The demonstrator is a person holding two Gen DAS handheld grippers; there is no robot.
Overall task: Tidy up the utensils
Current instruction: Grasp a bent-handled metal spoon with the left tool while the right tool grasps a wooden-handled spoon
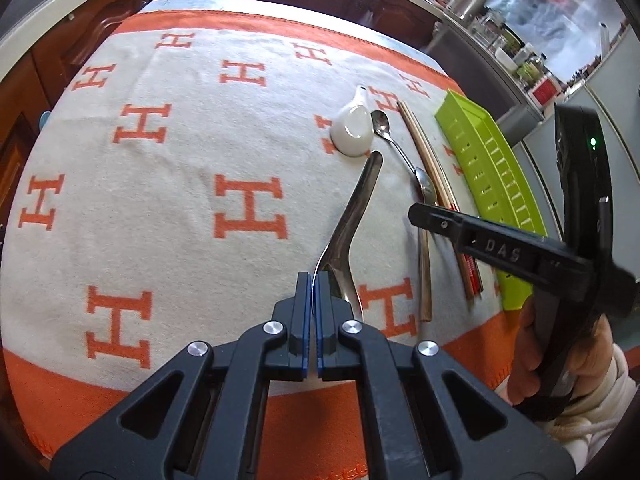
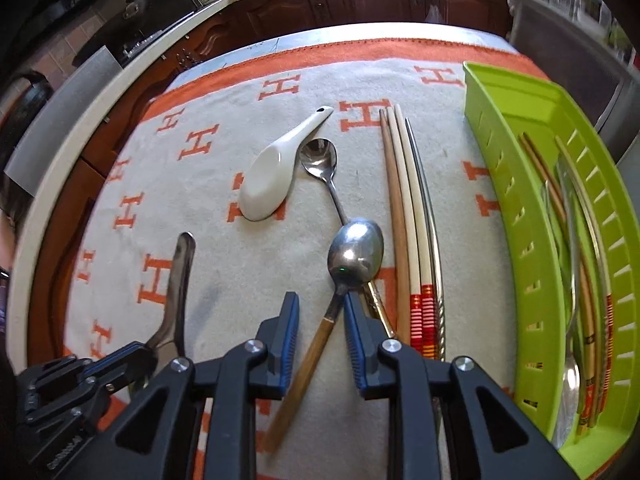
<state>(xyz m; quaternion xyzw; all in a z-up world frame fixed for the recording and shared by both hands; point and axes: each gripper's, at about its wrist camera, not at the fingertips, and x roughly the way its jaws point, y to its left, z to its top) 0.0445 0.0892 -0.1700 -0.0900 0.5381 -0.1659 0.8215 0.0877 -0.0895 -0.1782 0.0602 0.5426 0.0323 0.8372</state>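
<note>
My left gripper [image 1: 313, 300] is shut on the bowl edge of a large steel spoon [image 1: 352, 220], whose curved handle points away; the same spoon [image 2: 180, 280] shows in the right wrist view. My right gripper [image 2: 320, 298] is open, its fingers on either side of the neck of a wooden-handled spoon [image 2: 356, 248] lying on the cloth. Past it lie a white ceramic spoon [image 2: 268, 180], a small steel teaspoon [image 2: 320, 156] and several chopsticks [image 2: 408, 220]. The green tray [image 2: 520, 208] on the right holds chopsticks and spoons.
An orange and cream blanket [image 1: 180, 208] with H letters covers the table. Dark wooden cabinets [image 2: 360, 0] and a crowded counter [image 1: 472, 4] stand beyond the far edge. A hand [image 1: 528, 344] holds the right gripper beside the tray.
</note>
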